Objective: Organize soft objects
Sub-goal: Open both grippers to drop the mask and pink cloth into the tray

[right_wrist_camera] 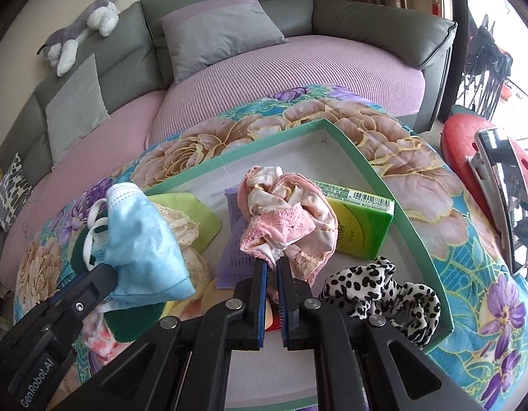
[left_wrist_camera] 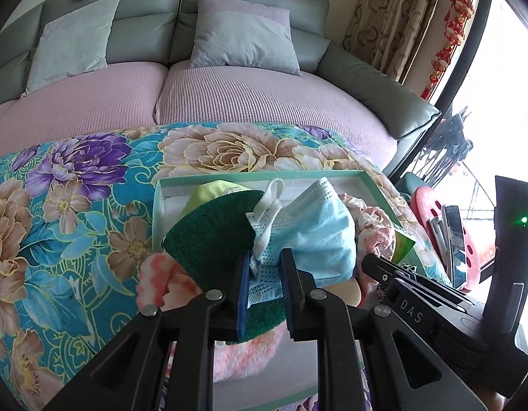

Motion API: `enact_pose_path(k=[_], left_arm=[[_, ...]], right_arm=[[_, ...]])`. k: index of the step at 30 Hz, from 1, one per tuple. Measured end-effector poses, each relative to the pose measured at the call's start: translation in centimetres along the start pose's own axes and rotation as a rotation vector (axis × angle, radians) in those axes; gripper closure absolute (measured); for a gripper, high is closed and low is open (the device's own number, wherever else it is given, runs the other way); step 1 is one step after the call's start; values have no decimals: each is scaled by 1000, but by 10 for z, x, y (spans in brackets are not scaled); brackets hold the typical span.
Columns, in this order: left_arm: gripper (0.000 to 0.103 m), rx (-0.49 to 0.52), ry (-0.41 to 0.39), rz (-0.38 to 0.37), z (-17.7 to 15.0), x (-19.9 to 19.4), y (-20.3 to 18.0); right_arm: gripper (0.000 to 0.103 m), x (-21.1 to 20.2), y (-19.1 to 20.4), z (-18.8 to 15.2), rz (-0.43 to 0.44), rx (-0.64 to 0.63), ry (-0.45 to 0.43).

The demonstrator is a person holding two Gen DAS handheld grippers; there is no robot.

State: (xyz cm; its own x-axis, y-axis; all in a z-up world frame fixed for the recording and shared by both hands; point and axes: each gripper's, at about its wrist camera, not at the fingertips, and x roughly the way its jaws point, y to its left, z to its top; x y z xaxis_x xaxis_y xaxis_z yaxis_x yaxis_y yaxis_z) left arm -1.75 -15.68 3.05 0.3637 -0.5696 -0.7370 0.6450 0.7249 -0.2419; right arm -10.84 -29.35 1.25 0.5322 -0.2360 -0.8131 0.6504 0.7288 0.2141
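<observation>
Left gripper (left_wrist_camera: 265, 260) clamped on blue face mask (left_wrist_camera: 315, 229), held over the green tray's (right_wrist_camera: 414, 212) left edge. Right gripper (right_wrist_camera: 272, 265) pinches pink floral cloth (right_wrist_camera: 284, 215) mid-tray; leopard-print fabric (right_wrist_camera: 377, 291) lies in the tray's near-right corner.

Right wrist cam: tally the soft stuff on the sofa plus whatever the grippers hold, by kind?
grey cushions: 2
patterned cushion: 1
plush toy: 1
face mask, gripped by the left gripper: 1
pink cloth, gripped by the right gripper: 1
Total: 6
</observation>
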Motion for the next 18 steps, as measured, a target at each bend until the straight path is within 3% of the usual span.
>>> enact_pose_path(k=[4,6,8,11,15,18], left_arm=[[76,2,1,1,2,-4,0],[61,-1,2,-1,3,-7,0],[55,-7,0,-2,4,-11,2],[52,-11,-9,-4,5,-19,3],[40,-12,-30,-12,6,-32,4],[39,-18,-47,-16,7,-41,5]], right_arm=[[95,-1,1,0,2,-4,3],[95,-3,1,1,-1,-3,3],[94,-5,1,2,0,-2,2],[94,-8,1,2,-2,2,2],[94,-11,1,2,-9,0,3],[90,-13,0,1,-14,2,2]])
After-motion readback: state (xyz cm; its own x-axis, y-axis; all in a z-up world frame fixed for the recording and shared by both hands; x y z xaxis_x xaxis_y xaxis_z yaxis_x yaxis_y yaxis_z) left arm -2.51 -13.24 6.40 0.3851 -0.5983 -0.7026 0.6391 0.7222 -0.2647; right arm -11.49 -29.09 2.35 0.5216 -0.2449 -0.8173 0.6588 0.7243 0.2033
